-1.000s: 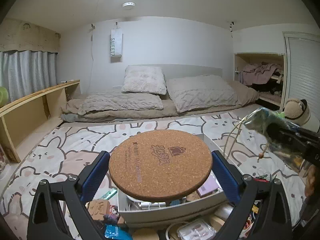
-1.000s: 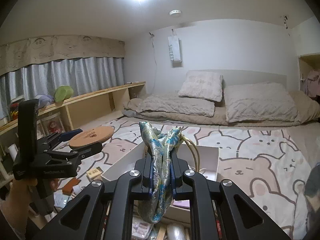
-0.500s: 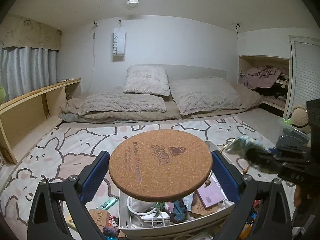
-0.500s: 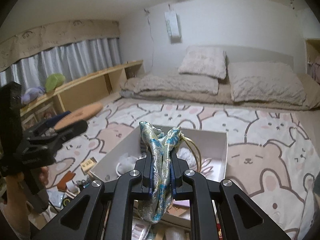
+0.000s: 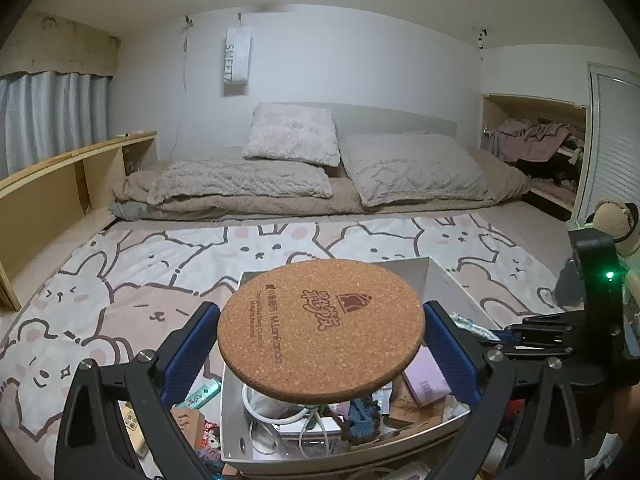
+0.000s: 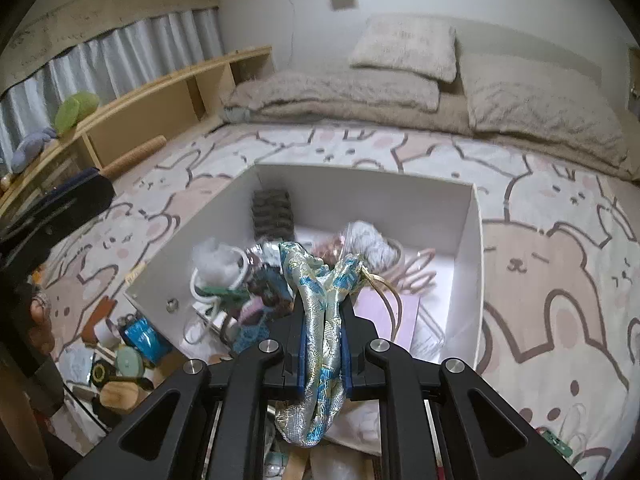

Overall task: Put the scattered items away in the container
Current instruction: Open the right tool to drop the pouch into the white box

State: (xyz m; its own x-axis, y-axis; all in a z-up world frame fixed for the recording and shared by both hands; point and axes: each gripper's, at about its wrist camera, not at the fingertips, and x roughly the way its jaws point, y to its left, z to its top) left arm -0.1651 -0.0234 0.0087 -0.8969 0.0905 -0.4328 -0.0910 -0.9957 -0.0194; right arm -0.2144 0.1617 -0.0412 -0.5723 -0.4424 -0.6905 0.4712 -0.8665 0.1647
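Note:
My left gripper [image 5: 320, 344] is shut on a round cork coaster [image 5: 320, 328], held flat above the near end of a white box [image 5: 448, 284]. The box holds cables, a purple card and other small items. In the right wrist view my right gripper [image 6: 324, 344] is shut on a blue-and-gold brocade pouch [image 6: 324, 304] with a gold cord, held over the near edge of the same white box [image 6: 476, 240]. The right gripper also shows at the right edge of the left wrist view [image 5: 560, 336].
Small items lie scattered on the bunny-print rug by the box's near left corner [image 6: 132, 352]. A wooden shelf [image 6: 160, 96] runs along the left. Bedding and pillows [image 5: 312, 168] lie at the back. A plush toy [image 5: 612, 220] sits at the right.
My right gripper has tilted down and moved lower over the box with the pouch. My left gripper has dropped slightly toward the box, still holding the coaster.

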